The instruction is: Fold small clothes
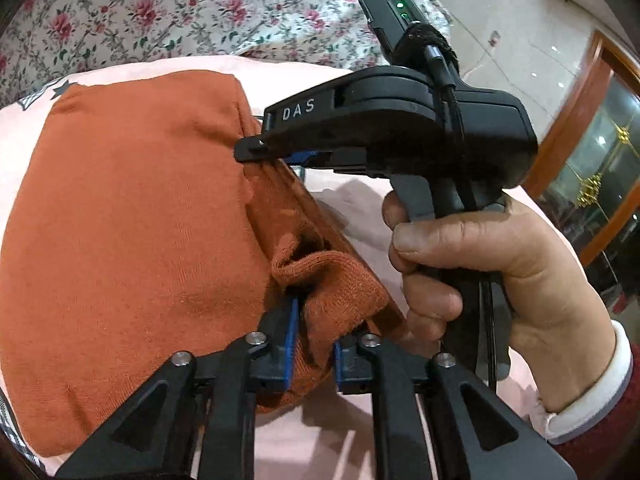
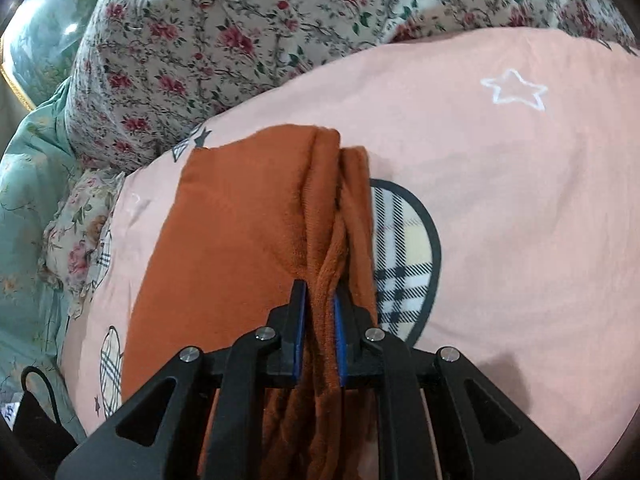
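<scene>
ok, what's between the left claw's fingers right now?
A bunched fold of the orange garment fills the gap in the left claw, pinched between its blue pads, as the left wrist view shows.

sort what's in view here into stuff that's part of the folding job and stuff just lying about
Part of the job:
rust-orange knit garment
left claw, gripping it
right claw, gripping it

Lying about:
pink star-print bed cover
floral rose-pattern quilt
pale green floral sheet
</scene>
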Tool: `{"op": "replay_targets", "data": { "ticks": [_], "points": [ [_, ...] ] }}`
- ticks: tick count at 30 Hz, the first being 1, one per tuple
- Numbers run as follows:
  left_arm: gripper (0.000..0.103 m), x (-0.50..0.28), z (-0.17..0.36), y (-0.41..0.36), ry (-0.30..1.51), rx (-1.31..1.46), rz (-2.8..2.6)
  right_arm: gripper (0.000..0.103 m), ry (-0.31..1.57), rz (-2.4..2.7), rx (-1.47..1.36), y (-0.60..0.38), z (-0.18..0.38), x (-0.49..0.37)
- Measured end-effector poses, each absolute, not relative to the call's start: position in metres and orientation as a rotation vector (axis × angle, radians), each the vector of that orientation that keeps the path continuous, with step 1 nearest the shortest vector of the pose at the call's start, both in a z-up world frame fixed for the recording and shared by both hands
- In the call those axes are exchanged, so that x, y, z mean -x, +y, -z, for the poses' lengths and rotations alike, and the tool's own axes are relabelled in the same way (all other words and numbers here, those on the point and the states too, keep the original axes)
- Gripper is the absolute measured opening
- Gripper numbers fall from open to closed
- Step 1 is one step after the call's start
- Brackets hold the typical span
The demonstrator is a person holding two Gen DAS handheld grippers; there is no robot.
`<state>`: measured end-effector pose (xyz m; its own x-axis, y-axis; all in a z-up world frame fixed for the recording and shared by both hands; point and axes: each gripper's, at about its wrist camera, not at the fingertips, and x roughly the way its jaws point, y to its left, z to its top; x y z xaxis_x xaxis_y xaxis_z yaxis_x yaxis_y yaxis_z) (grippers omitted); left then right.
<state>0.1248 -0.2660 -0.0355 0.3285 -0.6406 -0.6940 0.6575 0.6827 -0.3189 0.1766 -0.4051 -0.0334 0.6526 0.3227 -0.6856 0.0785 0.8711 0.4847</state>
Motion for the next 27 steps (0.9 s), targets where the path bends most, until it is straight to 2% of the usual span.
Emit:
{"op": "replay_targets", "data": {
  "ticks": [1,6,8,10,12,13,18,27],
  "points": [
    [0.024,-0.124,0.034,-0.263,0.902,-0.020,0.859,0.015,0.851,-0.144,-0.507,-0.405,0.031,-0.174],
    [0.040,-0.116,0.027,-0.240,0.930,0.021,0.884,0.019,0.818,-0.089,-0.485,-0.405,0.018,-0.157],
    [0.042,-0.113,0.023,-0.223,0.942,0.059,0.882,0.029,0.803,-0.080,-0.517,-0.409,0.014,-0.149],
    [0.047,-0.112,0.017,-0.205,0.938,0.087,0.859,0.055,0.785,-0.086,-0.546,-0.411,0.013,-0.141],
    [0.057,-0.113,0.013,-0.190,0.925,0.098,0.830,0.061,0.783,-0.100,-0.551,-0.410,0.014,-0.134],
    [0.063,-0.115,0.010,-0.182,0.916,0.100,0.803,0.061,0.791,-0.108,-0.550,-0.408,0.014,-0.133],
    [0.072,-0.158,0.013,-0.137,0.910,0.164,0.648,0.065,0.843,-0.159,-0.555,-0.400,0.027,-0.128],
    [0.081,-0.251,0.069,-0.113,1.124,0.353,0.674,0.065,0.902,-0.178,-0.596,-0.401,0.050,-0.141]
  ]
}}
